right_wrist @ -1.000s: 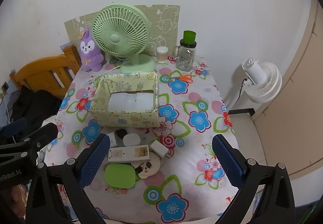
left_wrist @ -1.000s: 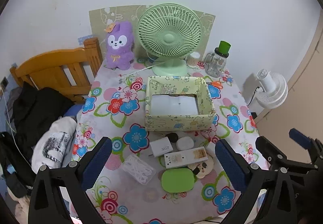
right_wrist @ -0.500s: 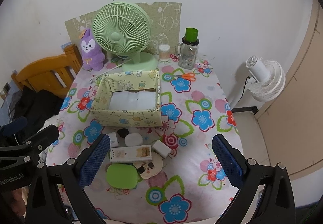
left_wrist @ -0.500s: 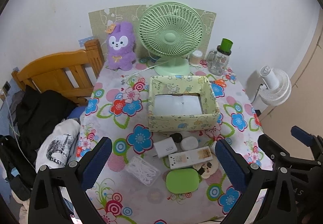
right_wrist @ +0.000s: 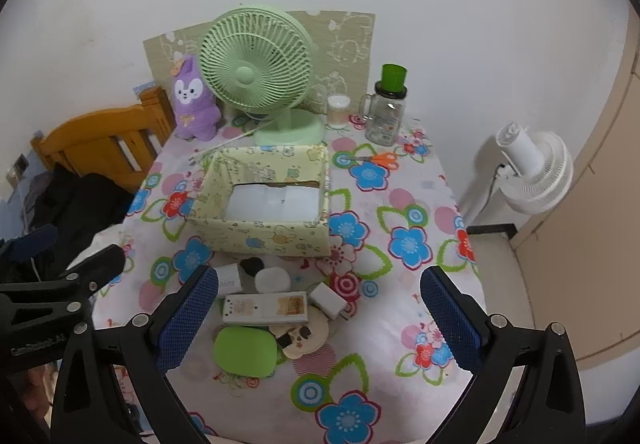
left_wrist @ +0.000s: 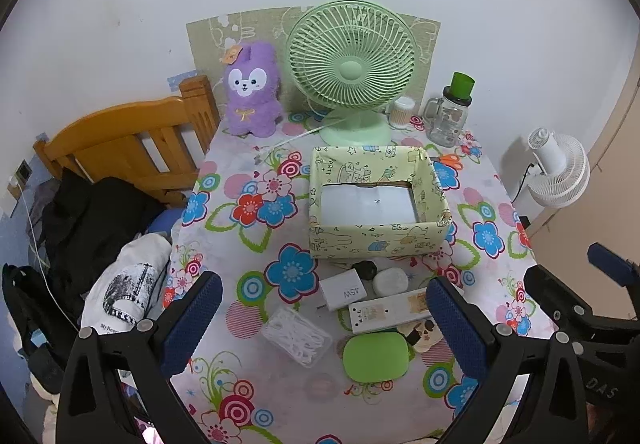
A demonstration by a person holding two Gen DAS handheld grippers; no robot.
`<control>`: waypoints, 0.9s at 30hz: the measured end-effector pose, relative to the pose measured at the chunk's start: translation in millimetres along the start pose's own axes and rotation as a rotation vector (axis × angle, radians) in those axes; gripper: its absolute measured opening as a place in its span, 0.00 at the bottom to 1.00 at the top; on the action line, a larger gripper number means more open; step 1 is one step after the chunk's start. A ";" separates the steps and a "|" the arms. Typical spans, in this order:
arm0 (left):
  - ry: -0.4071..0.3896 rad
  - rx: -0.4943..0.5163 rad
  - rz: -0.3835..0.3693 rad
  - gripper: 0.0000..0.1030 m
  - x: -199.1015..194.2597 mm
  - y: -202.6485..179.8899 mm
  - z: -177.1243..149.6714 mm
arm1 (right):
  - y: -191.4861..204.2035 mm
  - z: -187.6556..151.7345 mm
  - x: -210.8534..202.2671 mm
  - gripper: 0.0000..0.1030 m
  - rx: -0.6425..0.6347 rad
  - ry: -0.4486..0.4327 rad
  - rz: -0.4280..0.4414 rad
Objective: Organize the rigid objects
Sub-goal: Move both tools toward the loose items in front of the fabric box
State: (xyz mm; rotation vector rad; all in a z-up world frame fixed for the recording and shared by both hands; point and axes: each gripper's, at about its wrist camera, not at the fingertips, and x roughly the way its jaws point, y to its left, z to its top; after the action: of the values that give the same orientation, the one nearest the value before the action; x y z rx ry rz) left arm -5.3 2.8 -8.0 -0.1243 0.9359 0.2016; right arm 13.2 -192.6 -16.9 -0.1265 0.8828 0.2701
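A yellow-green patterned box [left_wrist: 376, 200] [right_wrist: 264, 200] with a white bottom stands mid-table. In front of it lie a white charger [left_wrist: 343, 289], a small black item [left_wrist: 364, 269], a white oval case [left_wrist: 390, 280], a white remote [left_wrist: 390, 312] [right_wrist: 266, 308], a green case [left_wrist: 376, 358] [right_wrist: 245, 351], a round cartoon pad [right_wrist: 302, 334], a clear box of white picks [left_wrist: 298, 336] and a white adapter [right_wrist: 329, 301]. My left gripper [left_wrist: 320, 320] is open and empty, above the table's front. My right gripper [right_wrist: 316, 320] is open and empty, above the same pile.
A green desk fan [left_wrist: 352, 72], a purple plush [left_wrist: 250, 88], a cotton-swab jar [left_wrist: 402, 112] and a green-lidded mug [left_wrist: 450, 112] stand at the back. Orange scissors [right_wrist: 380, 160] lie at the back right. A wooden bed frame [left_wrist: 128, 148] is left, a white floor fan [left_wrist: 558, 168] right.
Both grippers have drawn back and up a little from the table, so more of it shows. Nothing on the table has moved.
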 end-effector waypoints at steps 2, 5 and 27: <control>-0.005 -0.008 -0.004 1.00 -0.6 1.0 -1.3 | -1.5 0.1 1.6 1.00 0.014 0.010 0.035; -0.004 -0.006 -0.004 1.00 -0.4 0.7 -1.3 | -1.7 -1.3 1.5 1.00 0.015 0.005 0.024; 0.026 -0.012 -0.034 1.00 12.2 2.2 -4.1 | -0.7 -3.8 13.9 0.99 -0.023 0.003 -0.032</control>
State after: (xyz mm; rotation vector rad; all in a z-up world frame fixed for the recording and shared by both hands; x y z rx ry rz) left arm -1.9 5.6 -20.3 -0.1545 0.9574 0.1742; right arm 18.9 -191.6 -30.1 -0.1622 0.8804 0.2505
